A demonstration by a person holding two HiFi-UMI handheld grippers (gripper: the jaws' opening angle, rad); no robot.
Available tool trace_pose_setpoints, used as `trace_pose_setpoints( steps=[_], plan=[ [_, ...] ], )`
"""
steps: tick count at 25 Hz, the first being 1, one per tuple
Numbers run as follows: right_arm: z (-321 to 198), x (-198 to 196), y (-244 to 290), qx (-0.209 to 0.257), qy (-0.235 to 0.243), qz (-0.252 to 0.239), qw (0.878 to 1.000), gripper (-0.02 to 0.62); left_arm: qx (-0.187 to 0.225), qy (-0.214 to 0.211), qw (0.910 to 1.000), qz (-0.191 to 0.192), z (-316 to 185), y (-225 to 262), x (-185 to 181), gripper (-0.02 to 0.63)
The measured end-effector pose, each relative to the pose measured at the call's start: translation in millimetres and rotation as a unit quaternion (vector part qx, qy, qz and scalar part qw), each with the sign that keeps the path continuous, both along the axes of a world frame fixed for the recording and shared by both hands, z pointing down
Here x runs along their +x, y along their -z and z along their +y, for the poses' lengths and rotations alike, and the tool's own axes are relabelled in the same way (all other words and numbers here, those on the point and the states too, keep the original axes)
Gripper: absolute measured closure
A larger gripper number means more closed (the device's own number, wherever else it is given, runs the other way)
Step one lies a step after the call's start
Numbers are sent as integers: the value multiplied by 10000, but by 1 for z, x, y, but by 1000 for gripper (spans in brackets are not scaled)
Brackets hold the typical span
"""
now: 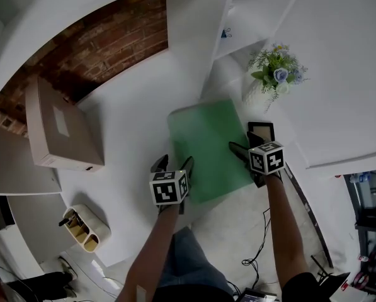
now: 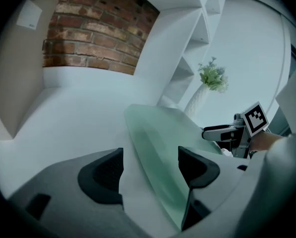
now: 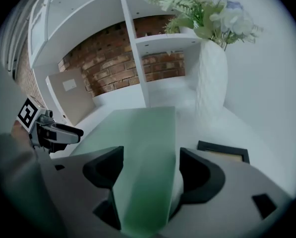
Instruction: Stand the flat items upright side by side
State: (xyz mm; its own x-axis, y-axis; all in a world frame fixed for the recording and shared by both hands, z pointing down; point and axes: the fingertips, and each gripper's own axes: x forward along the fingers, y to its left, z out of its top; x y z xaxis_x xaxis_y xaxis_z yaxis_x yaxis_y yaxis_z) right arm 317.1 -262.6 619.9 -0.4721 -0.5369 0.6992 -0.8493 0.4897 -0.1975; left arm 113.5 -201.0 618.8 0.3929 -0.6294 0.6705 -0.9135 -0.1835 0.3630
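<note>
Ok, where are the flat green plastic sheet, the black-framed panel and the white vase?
flat green plastic sheet (image 1: 206, 140): head view, middle of its top face.
black-framed panel (image 3: 223, 154): right gripper view, its pale inner face.
white vase (image 3: 210, 81): right gripper view, middle of its body.

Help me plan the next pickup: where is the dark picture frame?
In the head view, the dark picture frame lies flat on the table, right of the green board, between the flower vase and the right tongs.
</note>
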Motion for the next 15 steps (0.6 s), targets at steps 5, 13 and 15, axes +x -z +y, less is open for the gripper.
trace_pose_setpoints(
  steps=[5,13,15],
  plan=[
    [-3,1,-12,-362,-19,-37,9993,256,-272,-121,9995,128,-3,-9,7,288],
    [-3,-2,-18,-718,110,-369,9967,240,-611,-392,9965,416,-3,-20,19,288],
    [-4,-4,-18,-792,135,-410,9959,253,-751,-349,9944,657,-4,-21,22,290]
  ],
)
